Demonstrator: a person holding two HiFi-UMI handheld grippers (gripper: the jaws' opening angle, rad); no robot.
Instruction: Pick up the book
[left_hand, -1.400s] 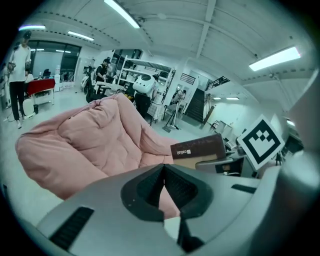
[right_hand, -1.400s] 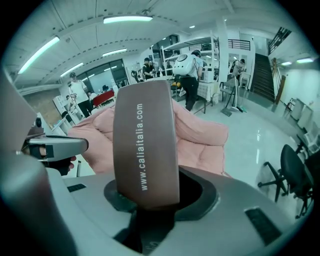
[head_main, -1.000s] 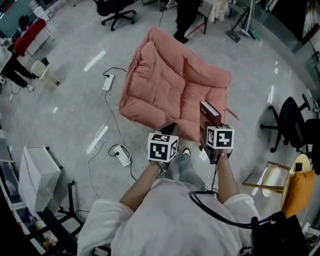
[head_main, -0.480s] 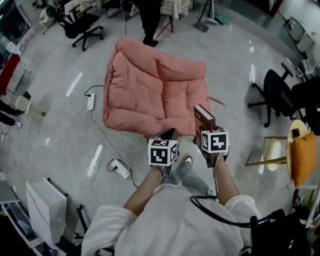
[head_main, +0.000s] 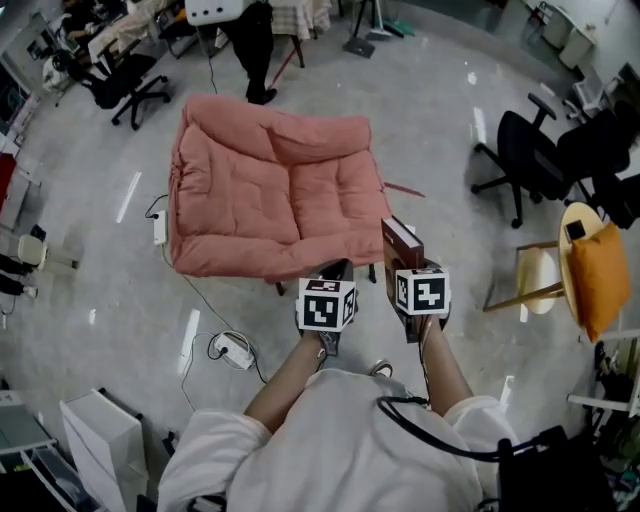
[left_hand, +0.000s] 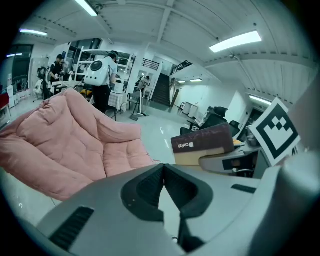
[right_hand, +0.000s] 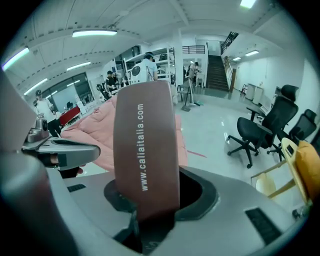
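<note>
The book (right_hand: 145, 150) is dark brown with white print down its spine. It stands upright between the jaws of my right gripper (right_hand: 150, 205), which is shut on its lower end. In the head view the book (head_main: 399, 248) rises above the right gripper (head_main: 404, 272), over the front right corner of a pink padded seat (head_main: 270, 190). My left gripper (head_main: 335, 272) hangs beside it to the left, jaws shut and empty. The left gripper view shows its pads (left_hand: 150, 185) meeting, with the book (left_hand: 202, 145) off to the right.
Black office chairs (head_main: 520, 150) stand at the right, and a wooden chair with an orange cushion (head_main: 590, 270) is further right. A power strip with cables (head_main: 230, 350) lies on the floor at the left. A person (head_main: 250, 40) stands behind the pink seat. A white box (head_main: 100, 440) sits at the lower left.
Both grippers and the held book have swung rightward relative to the pink seat, from over its front middle to its front right corner. The grip on the book is unchanged.
</note>
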